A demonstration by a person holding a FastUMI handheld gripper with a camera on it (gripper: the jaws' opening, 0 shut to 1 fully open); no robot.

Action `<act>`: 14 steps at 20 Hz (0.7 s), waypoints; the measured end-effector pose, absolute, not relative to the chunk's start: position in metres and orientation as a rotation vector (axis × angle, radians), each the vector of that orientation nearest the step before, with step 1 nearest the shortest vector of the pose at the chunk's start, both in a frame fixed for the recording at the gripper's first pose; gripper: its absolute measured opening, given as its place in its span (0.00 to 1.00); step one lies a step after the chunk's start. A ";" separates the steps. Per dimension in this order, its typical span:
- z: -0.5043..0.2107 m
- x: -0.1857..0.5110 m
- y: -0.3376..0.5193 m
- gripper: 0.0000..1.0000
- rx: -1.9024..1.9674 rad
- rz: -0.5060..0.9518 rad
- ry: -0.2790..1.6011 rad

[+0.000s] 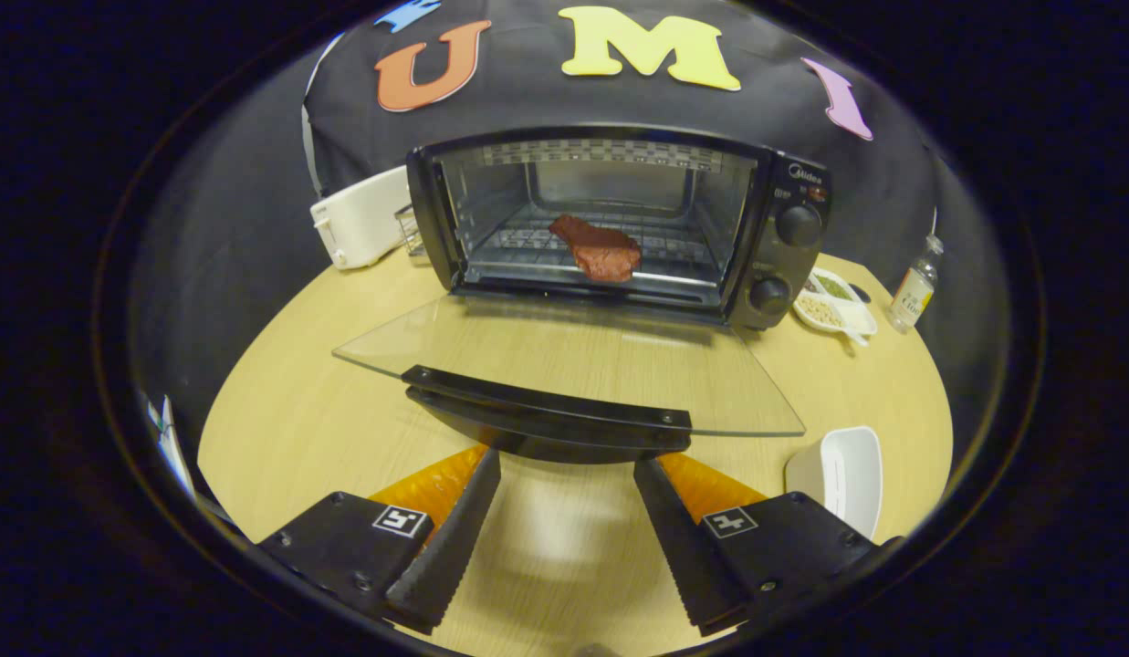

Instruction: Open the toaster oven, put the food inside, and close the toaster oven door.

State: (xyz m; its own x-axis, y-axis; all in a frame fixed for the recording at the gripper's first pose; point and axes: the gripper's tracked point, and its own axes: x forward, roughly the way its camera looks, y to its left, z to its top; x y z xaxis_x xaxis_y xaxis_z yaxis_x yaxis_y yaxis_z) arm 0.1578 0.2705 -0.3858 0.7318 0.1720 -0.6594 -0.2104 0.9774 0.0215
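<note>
A black toaster oven [783, 192] stands at the back of the round wooden table [299, 401]. Its glass door [573, 360] hangs fully down, flat and level, with the black handle [546, 411] at the near edge. A reddish-brown piece of meat [601, 248] lies on the wire rack inside the oven. My gripper [566, 470] is open, its two fingers spread wide just in front of and below the door handle, touching nothing. Nothing sits between the fingers.
A white toaster [359, 219] stands left of the oven. To the right of the oven are a white divided dish [836, 301] with seeds and herbs and a small bottle [913, 287]. A white container [842, 474] sits near my right finger.
</note>
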 end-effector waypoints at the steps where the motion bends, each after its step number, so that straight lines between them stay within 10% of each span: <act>1: -0.373 0.165 0.272 0.95 -0.051 0.214 0.703; 14: -0.290 0.223 0.281 0.95 -0.021 0.218 0.548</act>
State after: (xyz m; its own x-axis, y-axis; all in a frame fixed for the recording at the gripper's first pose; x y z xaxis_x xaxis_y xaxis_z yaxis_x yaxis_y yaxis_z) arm 0.2235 0.2812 -0.2903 0.8309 0.1998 -0.5193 -0.2111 0.9767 0.0381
